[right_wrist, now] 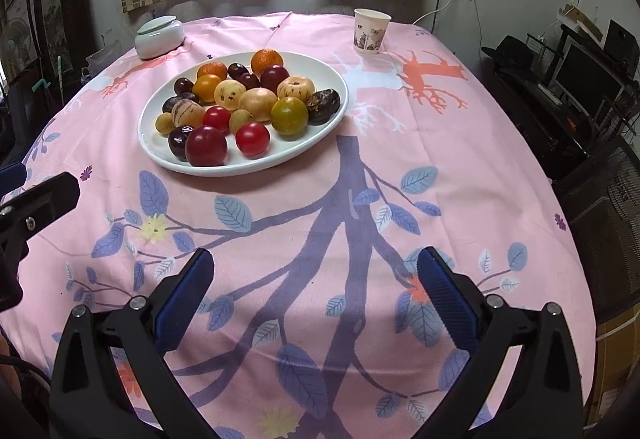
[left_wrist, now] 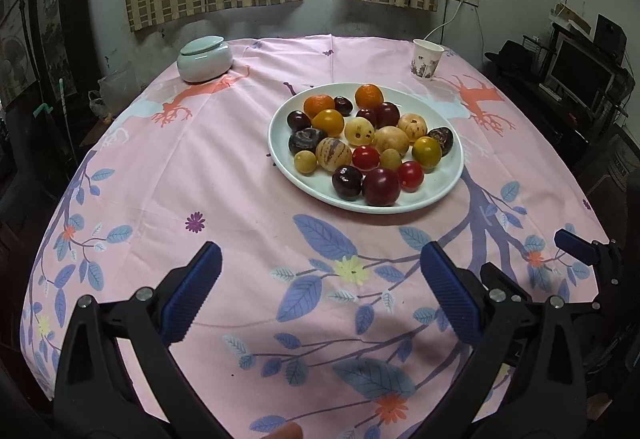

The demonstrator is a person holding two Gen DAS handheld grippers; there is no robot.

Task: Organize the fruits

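Note:
A white plate [left_wrist: 440, 191] holds several mixed fruits: oranges [left_wrist: 369, 95], dark plums [left_wrist: 381, 186], red tomatoes [left_wrist: 365, 157], pale striped melons [left_wrist: 333, 154] and yellow-green fruits [left_wrist: 426, 151]. The plate also shows in the right wrist view [right_wrist: 160, 155], up and left of centre. My left gripper [left_wrist: 320, 267] is open and empty, low over the cloth, well short of the plate. My right gripper [right_wrist: 314, 267] is open and empty, near the table's front edge, to the right of the plate. A right gripper finger [left_wrist: 576, 247] shows at the left wrist view's right edge.
A pink floral tablecloth [left_wrist: 224, 167] covers the table. A pale lidded ceramic jar [left_wrist: 205, 58] stands at the back left, a paper cup [left_wrist: 426, 59] at the back right. A desk with a monitor [left_wrist: 580, 71] is off to the right.

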